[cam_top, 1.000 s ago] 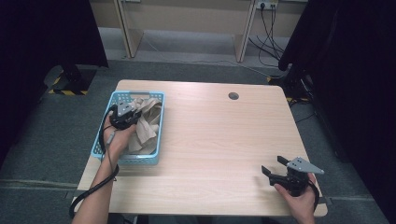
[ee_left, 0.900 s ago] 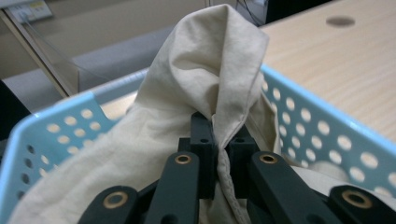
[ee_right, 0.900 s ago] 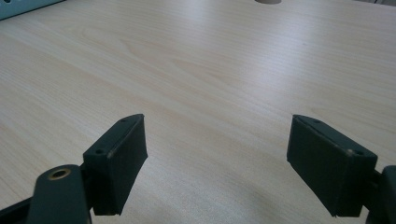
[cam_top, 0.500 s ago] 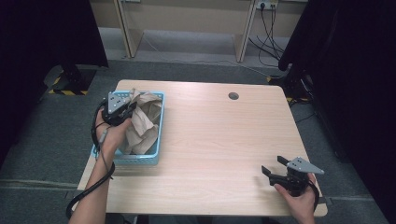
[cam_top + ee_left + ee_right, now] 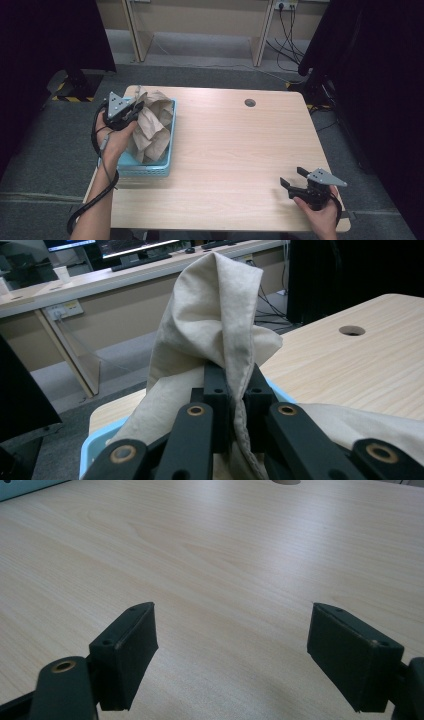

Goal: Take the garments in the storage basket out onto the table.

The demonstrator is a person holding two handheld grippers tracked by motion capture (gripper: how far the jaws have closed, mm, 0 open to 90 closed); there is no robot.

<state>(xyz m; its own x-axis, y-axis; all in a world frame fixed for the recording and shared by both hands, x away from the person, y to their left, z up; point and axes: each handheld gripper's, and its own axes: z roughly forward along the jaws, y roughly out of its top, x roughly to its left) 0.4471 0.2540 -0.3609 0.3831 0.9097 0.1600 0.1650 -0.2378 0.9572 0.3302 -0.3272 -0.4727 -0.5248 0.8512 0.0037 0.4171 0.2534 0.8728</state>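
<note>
The left claw (image 5: 131, 113) had gone up since a second before, and it had pulled the tan cloth (image 5: 150, 127) higher out of the blue basket (image 5: 145, 169). Its jaws were pinched tight on a fold of the cloth (image 5: 220, 325), which stood up just past the tips. The rest of the cloth hung down into the basket at the left side of the surface (image 5: 230, 150). The right claw (image 5: 295, 181) had not moved. It sat low over the bare wood near the right front corner, jaws spread wide, holding nothing.
</note>
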